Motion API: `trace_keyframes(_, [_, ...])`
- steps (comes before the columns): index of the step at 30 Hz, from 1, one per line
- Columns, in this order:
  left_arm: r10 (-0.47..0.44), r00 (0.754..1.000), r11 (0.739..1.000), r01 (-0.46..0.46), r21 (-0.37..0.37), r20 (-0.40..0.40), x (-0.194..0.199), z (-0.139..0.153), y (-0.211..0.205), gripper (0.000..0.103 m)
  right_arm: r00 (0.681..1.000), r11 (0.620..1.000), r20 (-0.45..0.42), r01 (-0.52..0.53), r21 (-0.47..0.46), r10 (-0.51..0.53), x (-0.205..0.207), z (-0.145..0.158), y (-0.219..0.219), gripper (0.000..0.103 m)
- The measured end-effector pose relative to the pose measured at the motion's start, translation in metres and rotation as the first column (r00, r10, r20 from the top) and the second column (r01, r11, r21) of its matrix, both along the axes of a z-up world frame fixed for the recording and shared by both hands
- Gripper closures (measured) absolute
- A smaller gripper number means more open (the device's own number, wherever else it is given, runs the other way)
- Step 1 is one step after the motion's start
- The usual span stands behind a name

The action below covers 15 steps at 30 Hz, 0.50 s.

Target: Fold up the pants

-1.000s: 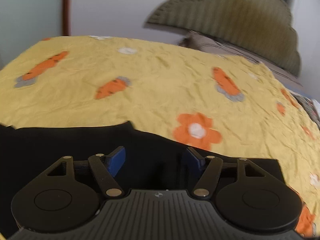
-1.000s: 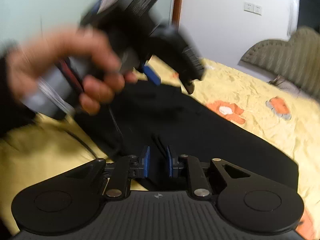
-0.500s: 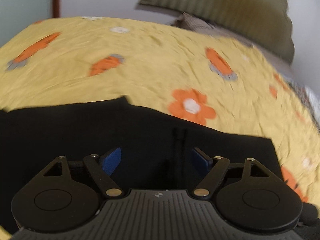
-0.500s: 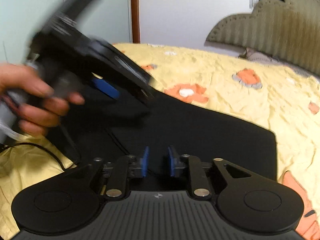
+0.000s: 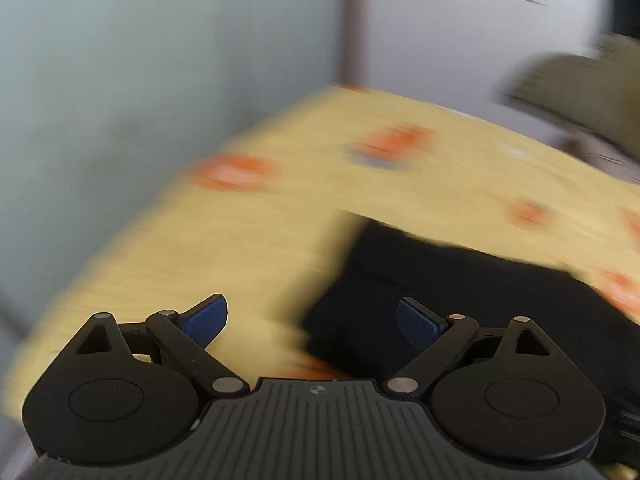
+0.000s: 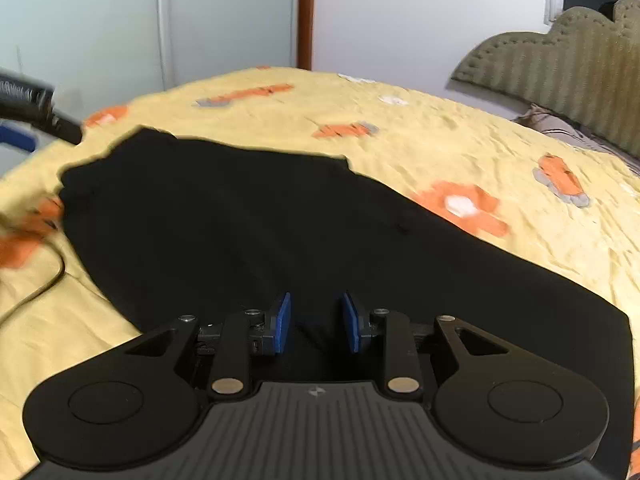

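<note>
Black pants (image 6: 256,224) lie flat on the yellow bedspread (image 6: 460,148), stretching from far left to near right in the right wrist view. My right gripper (image 6: 315,322) sits low over them with its blue pads a small gap apart and nothing between them. My left gripper (image 5: 312,316) is wide open and empty above the bed, at the left end of the pants (image 5: 460,288); that view is blurred. The left gripper's tip (image 6: 36,116) shows at the far left edge of the right wrist view.
The bedspread has orange flower and carrot prints. An olive padded headboard (image 6: 568,60) stands at the right. A pale wall and a brown door frame (image 6: 306,12) lie beyond the bed. A black cable (image 6: 44,284) runs across the bed at the left.
My left gripper swung quickly left, off the middle of the pants to their left end, and opened wider. The hand and left gripper left the right wrist view's centre. Right jaws widened slightly.
</note>
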<state>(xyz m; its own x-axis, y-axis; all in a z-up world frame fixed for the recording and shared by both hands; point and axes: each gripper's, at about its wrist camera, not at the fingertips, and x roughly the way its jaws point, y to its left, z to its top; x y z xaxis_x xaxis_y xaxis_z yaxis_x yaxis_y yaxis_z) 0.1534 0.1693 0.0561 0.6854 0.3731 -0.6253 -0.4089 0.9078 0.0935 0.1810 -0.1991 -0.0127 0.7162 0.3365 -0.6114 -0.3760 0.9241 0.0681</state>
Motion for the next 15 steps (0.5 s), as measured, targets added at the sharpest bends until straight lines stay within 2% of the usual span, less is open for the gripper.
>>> trace_keyframes(1, [0.07, 0.997, 0.995, -0.071, 0.067, 0.015, -0.005, 0.009, 0.012, 0.01, 0.999, 1.0, 0.027, -0.031, 0.002, 0.031, -0.005, 0.009, 0.009, 0.075])
trace_keyframes(3, [0.185, 0.98, 0.959, -0.197, 0.206, 0.074, -0.017, 0.033, 0.034, 0.009, 0.99, 0.994, 0.092, -0.102, -0.034, 0.105, 0.0, 0.018, 0.036, 0.075])
trace_keyframes(5, [0.256, 0.957, 0.923, -0.284, 0.261, 0.137, -0.03, 0.057, 0.052, 0.007, 0.971, 0.98, 0.136, -0.191, -0.061, 0.198, -0.002, 0.024, 0.066, 0.075])
trace_keyframes(6, [0.269, 0.948, 0.92, -0.304, 0.248, 0.168, -0.037, 0.067, 0.059, 0.004, 0.958, 0.969, 0.15, -0.235, -0.069, 0.243, -0.013, 0.028, 0.083, 0.075])
trace_keyframes(8, [0.241, 0.946, 0.941, -0.282, 0.186, 0.217, -0.045, 0.076, 0.069, 0.001, 0.932, 0.947, 0.176, -0.3, -0.115, 0.316, -0.014, 0.027, 0.116, 0.075])
trace_keyframes(9, [0.196, 0.957, 0.966, -0.225, 0.124, 0.212, -0.043, 0.075, 0.071, 0.001, 0.915, 0.932, 0.195, -0.326, -0.158, 0.353, -0.028, 0.028, 0.137, 0.075])
trace_keyframes(11, [0.068, 0.99, 0.998, -0.067, -0.013, 0.122, -0.027, 0.061, 0.071, 0.001, 0.873, 0.893, 0.231, -0.373, -0.253, 0.43, -0.044, 0.024, 0.169, 0.075])
trace_keyframes(13, [-0.084, 0.996, 0.984, 0.088, -0.152, 0.029, -0.006, 0.038, 0.067, 0.003, 0.832, 0.845, 0.251, -0.395, -0.36, 0.496, -0.055, 0.013, 0.2, 0.075])
trace_keyframes(15, [-0.141, 0.989, 0.959, 0.127, -0.253, -0.037, 0.013, 0.015, 0.062, 0.006, 0.802, 0.802, 0.261, -0.39, -0.451, 0.537, -0.062, 0.004, 0.224, 0.075])
